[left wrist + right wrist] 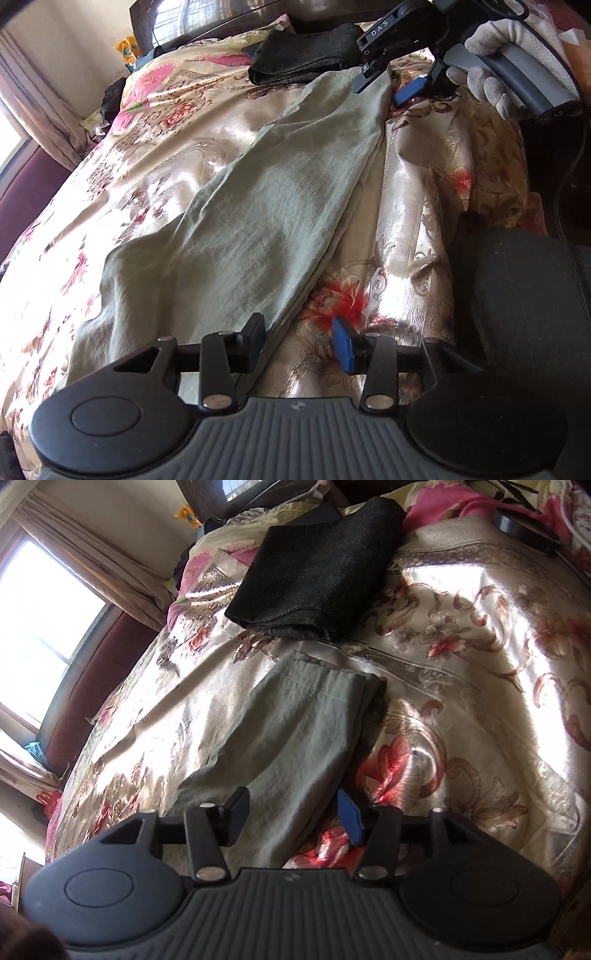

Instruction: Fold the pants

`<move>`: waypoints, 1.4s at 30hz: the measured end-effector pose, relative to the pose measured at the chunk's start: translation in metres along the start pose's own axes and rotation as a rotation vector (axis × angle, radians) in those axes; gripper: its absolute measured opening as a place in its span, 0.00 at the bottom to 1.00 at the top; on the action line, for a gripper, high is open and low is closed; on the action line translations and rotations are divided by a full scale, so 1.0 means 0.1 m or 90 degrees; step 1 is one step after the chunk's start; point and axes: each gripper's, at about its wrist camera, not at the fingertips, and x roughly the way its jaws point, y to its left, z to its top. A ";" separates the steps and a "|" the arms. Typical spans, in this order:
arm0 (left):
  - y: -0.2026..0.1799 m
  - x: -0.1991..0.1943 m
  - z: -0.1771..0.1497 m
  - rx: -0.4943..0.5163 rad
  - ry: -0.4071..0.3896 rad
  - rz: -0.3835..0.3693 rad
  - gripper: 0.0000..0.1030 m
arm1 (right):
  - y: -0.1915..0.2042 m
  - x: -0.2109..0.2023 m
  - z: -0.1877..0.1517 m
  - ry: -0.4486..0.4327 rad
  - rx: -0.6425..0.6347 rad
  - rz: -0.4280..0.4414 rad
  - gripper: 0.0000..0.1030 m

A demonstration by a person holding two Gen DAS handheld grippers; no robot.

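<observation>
Pale grey-green pants [240,221] lie flat on the floral bedspread [413,229], legs stacked one on the other, running from near me to the far hem. My left gripper [299,341] is open just above the bed, its fingers either side of the pants' long right edge. At the far hem a gloved hand [491,44] holds my right gripper [386,86], which is also open. In the right wrist view the pants' leg [295,731] passes between the open fingers of the right gripper [293,816], with the stitched hem [317,683] lying flat beyond them.
A folded black garment [321,565] lies just past the hem, also in the left wrist view [306,55]. A dark padded object [517,295] sits at the bed's right side. Window and curtain [48,627] are on the left. Black items [524,520] lie at the far right.
</observation>
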 end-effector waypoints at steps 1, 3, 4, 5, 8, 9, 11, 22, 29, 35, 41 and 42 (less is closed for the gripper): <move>0.03 -0.02 -0.03 -0.006 0.001 0.004 0.53 | 0.02 0.07 -0.01 -0.003 -0.008 -0.004 0.66; 0.11 -0.09 -0.09 -0.022 0.003 0.017 0.54 | 0.03 0.16 -0.03 -0.012 0.002 -0.016 0.65; 0.15 -0.12 -0.12 -0.030 0.003 0.021 0.54 | 0.05 0.17 -0.04 -0.019 0.004 -0.022 0.64; 0.20 -0.15 -0.15 -0.040 0.004 0.026 0.54 | 0.08 0.16 -0.06 -0.028 -0.006 -0.027 0.52; 0.32 -0.22 -0.25 -0.064 0.002 0.045 0.59 | 0.00 0.19 -0.08 -0.012 0.033 -0.003 0.08; 0.36 -0.23 -0.28 -0.070 0.001 0.050 0.61 | -0.05 0.20 -0.07 -0.011 0.050 0.001 0.05; 0.44 -0.22 -0.32 -0.081 0.006 0.064 0.61 | -0.18 0.20 -0.05 -0.012 0.102 0.024 0.03; 0.72 -0.08 -0.21 -0.119 -0.010 0.086 0.62 | -0.21 0.17 -0.07 -0.037 0.107 0.075 0.10; 0.66 -0.08 -0.13 -0.092 -0.012 0.073 0.62 | -0.29 0.19 -0.04 -0.021 0.128 0.119 0.21; 0.60 -0.08 -0.07 -0.085 -0.006 0.051 0.62 | -0.25 0.38 -0.03 -0.046 0.148 0.115 0.21; 0.75 -0.22 0.02 -0.117 -0.041 0.056 0.62 | -0.34 0.26 0.04 -0.074 0.189 0.144 0.04; 0.81 -0.23 0.03 -0.127 -0.051 0.060 0.63 | -0.36 0.20 0.06 -0.086 0.195 0.149 0.04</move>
